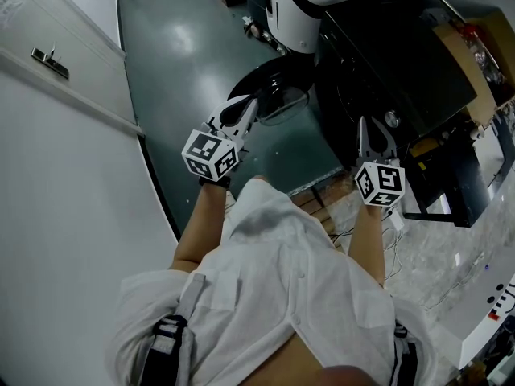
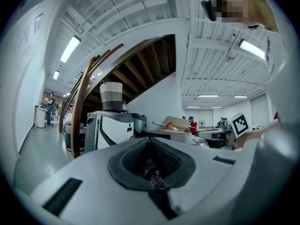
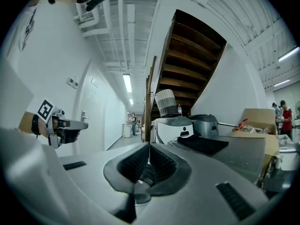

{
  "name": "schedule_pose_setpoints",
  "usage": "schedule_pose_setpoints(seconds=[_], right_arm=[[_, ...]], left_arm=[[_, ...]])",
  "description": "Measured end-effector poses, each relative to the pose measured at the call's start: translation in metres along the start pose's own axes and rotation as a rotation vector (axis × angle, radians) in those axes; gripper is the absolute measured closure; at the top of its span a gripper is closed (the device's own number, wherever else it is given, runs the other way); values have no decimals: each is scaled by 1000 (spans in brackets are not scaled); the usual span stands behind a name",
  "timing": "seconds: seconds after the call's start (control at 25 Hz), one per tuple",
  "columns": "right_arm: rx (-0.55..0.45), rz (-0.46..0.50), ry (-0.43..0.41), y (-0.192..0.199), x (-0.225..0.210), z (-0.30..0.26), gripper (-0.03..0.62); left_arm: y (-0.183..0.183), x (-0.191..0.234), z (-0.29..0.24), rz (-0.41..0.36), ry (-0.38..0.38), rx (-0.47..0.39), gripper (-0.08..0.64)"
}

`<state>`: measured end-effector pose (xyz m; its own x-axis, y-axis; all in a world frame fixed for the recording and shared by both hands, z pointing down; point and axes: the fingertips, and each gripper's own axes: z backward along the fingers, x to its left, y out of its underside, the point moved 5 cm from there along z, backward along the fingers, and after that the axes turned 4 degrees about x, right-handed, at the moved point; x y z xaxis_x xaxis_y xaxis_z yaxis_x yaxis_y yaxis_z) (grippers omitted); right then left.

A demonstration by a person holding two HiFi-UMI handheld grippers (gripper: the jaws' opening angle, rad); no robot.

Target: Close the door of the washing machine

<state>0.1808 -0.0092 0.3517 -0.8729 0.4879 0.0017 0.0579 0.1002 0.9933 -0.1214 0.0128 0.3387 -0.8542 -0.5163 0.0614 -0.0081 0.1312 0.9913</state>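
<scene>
Closure is judged not yet made: in the head view the round dark glass-bowled door (image 1: 269,95) of the black washing machine (image 1: 386,79) is seen swung out to the left of the machine's body, over the dark green floor (image 1: 185,47). The left gripper (image 1: 248,107) is held with its tips at the near left edge of that door; whether they touch it cannot be told. Its jaws are pressed together with nothing between them, as shown in its own view (image 2: 150,140). The right gripper (image 1: 364,129) is held well apart from the door, in front of the machine's body, and its jaws are likewise drawn together on nothing (image 3: 149,145). The left gripper is thus much the nearer, and the door lies just ahead of it. A push to the right, towards the machine's front, is judged to be what is called for.
</scene>
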Motion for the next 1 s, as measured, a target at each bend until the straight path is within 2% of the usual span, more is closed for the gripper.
schedule_pose_setpoints(seconds=[0.32,0.6,1.0], right_arm=[[17,-3,-59,6,20,-18,561],[23,3,-92,9,28,-41,561],[88,39,-164,22,50,-95,561]], left_arm=[[11,14,22,19,-50,22,546],[16,29,22,19,-60,19,546],[40,78,9,60,-65,41,546]])
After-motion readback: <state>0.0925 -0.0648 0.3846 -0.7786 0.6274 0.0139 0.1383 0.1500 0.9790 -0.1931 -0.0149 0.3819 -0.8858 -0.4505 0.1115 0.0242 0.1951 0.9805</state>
